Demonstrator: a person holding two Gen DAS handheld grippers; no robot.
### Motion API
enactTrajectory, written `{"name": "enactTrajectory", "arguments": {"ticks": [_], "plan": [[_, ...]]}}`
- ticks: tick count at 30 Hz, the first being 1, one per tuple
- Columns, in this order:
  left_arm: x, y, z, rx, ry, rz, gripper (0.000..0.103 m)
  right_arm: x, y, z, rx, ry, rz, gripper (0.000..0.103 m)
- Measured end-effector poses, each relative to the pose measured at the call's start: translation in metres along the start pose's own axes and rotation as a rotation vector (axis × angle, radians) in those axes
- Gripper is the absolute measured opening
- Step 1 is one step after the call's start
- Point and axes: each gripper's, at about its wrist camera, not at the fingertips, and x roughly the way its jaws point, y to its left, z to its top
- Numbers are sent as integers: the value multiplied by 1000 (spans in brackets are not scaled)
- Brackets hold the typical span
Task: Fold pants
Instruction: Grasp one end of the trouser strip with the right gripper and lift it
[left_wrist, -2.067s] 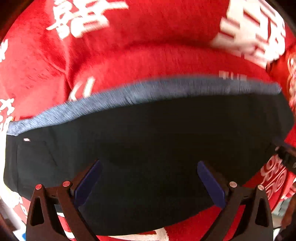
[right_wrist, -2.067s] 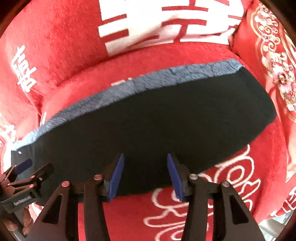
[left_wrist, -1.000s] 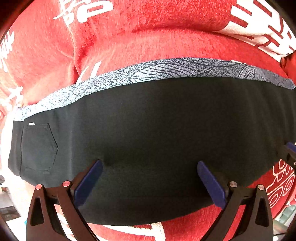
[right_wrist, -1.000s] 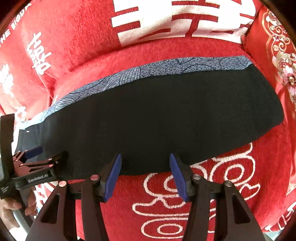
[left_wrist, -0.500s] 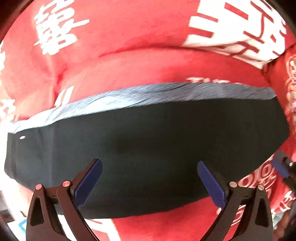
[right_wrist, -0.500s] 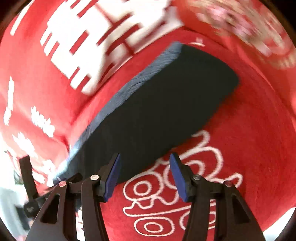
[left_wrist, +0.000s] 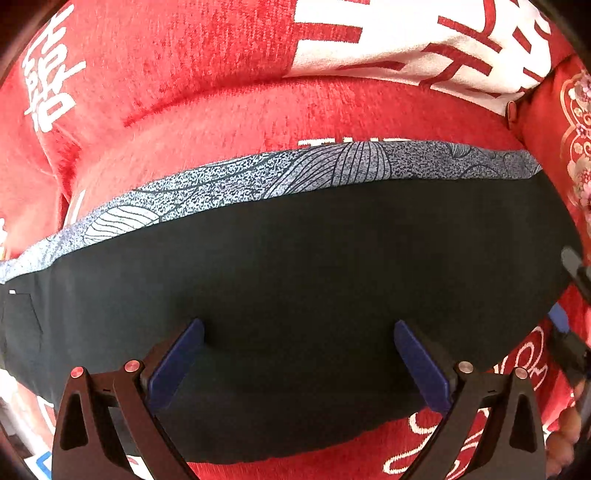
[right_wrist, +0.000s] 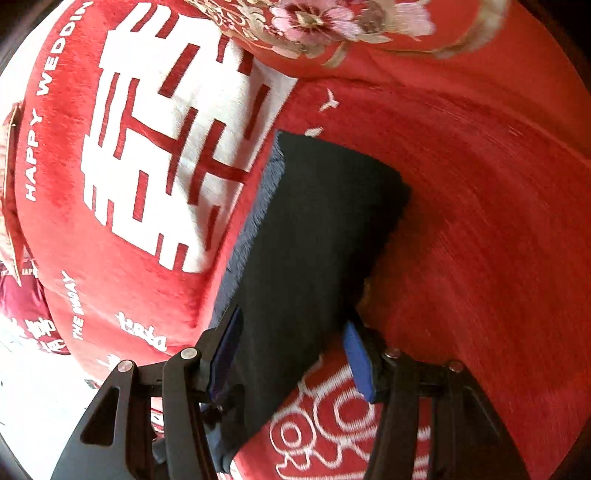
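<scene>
The black pants (left_wrist: 295, 280) lie flat across a red sofa seat, folded lengthwise, with a blue-grey patterned strip (left_wrist: 280, 173) along the far edge. My left gripper (left_wrist: 299, 354) is open above the pants' near middle, holding nothing. In the right wrist view the pants (right_wrist: 314, 236) run away from me as a long dark band. My right gripper (right_wrist: 291, 347) is open, its fingers straddling the band's near end. The right gripper also shows at the right edge of the left wrist view (left_wrist: 570, 314).
The red sofa seat cover (left_wrist: 229, 122) has white characters, with a white swirl print (right_wrist: 332, 424) near the front edge. A red embroidered flower cushion (right_wrist: 332, 26) stands by the pants' far right end. The sofa back (right_wrist: 147, 147) rises behind.
The right gripper has swung round to the pants' right end and now looks along their length. The left gripper has shifted only slightly over the middle. Both stay open.
</scene>
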Motion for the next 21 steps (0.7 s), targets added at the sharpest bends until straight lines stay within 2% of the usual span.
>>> {"name": "enactTrajectory", "arguments": {"ticks": [5,6,8,9,11,14,16,18,19,21], "plan": [[-5,-7,-1,-16,-1,14,103,13,5,10,-1,-17,10,60],[-7,-7,0,-20,4,19,102,16,5,12,17,-4,7,57],[-19,-9,2,-27,-8,1,79,19,5,17,62,39,-27,31],[-27,-12,4,-17,-20,-23,77,19,4,19,71,50,-34,14],[-40,-17,6,-8,-55,-80,77,12,9,22,61,59,-17,13],[-42,-28,5,14,-93,-140,77,3,31,21,-29,58,-21,13],[-20,-34,-4,-1,-38,-186,77,1,43,18,-73,53,-22,12],[-20,-45,-14,36,-137,-131,77,2,55,15,-112,65,-25,12],[-22,-50,-18,56,-160,-109,77,2,62,13,-139,59,-30,12],[-23,-42,-18,16,-166,-145,77,2,83,6,-238,61,-61,12]]}}
